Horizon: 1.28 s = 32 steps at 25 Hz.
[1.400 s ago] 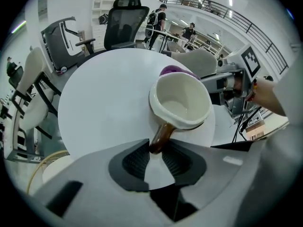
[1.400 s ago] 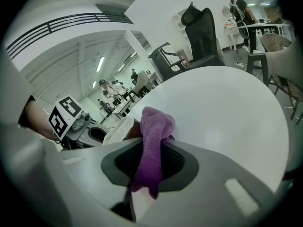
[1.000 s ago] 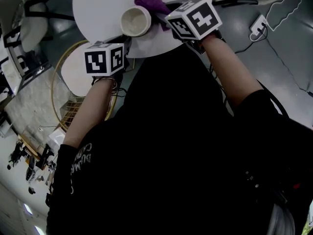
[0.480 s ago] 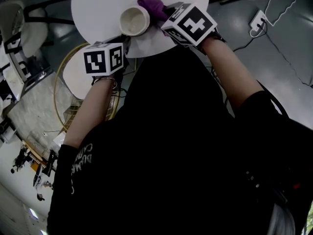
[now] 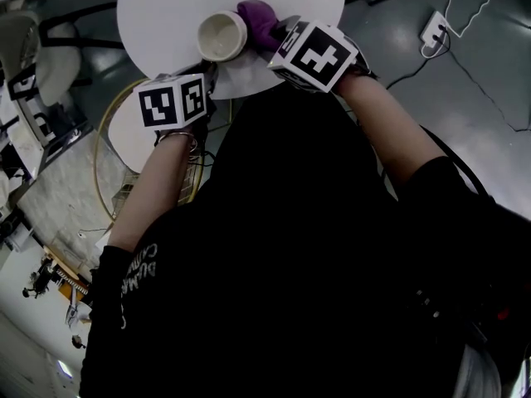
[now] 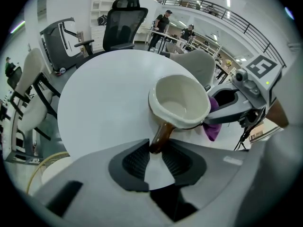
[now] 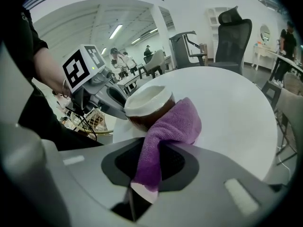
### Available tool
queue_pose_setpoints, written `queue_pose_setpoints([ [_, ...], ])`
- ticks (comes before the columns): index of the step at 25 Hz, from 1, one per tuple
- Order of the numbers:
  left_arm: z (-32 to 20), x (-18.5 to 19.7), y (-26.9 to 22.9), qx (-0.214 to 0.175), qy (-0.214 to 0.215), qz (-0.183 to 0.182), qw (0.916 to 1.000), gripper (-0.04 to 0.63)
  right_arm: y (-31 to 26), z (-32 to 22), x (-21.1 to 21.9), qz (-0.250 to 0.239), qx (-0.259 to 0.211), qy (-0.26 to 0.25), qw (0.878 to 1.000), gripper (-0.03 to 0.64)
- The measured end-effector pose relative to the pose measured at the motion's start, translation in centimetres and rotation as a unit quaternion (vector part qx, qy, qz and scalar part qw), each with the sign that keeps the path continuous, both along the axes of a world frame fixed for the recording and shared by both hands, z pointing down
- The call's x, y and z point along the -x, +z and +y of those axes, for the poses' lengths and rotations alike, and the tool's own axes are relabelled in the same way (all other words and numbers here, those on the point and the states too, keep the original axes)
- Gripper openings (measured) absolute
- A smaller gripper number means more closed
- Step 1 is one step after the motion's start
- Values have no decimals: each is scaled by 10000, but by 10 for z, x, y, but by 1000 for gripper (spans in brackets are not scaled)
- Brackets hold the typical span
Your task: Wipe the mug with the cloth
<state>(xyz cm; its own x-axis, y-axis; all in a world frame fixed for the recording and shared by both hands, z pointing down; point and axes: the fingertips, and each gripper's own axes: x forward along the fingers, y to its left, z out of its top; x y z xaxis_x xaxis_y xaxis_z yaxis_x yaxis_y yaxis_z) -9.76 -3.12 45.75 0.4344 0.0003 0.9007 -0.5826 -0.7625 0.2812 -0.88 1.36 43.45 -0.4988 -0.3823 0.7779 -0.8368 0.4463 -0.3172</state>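
Left gripper [image 6: 155, 149]: jaws partly apart, clenched on the brown handle [image 6: 160, 135] of the ceramic mug [image 6: 180, 100], cream inside and brown outside. Handle end sits between the ribbed pads. Mug is tilted, with its mouth towards the left gripper's camera. Can't tell if its base touches the counter.

Right gripper [image 7: 150, 161]: clamped on a purple terry cloth [image 7: 166, 129]. The cloth runs up between the jaws and bunches ahead of them. The bunch presses on the mug's brown outer wall just under the rim, on the side opposite the handle.

Surface: round white counter [image 6: 102, 98], bare around the mug. The mug is over the counter's near edge, close to the person in the black top [image 5: 290, 247].

Room, relative to the mug: black mesh office chair [image 6: 124, 25] beyond it across the counter. White chair [image 6: 32, 91] off to the left of it in the left gripper view. Grey floor [image 5: 473, 98] with a white socket block and cable [image 5: 433, 30] well to the right in the head view. Gold wire hoop frame [image 5: 106, 152] below-left of it, beside the counter. People [image 6: 163, 21] stand far behind at desks, and a railed upper level is above them.
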Motion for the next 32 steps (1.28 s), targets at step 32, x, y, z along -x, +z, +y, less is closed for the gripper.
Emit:
queue_pose_setpoints([
  [32,8,-15,-4,-228,568,89,9981,67,-6,44,119,-1011,294,-2046,9732,78],
])
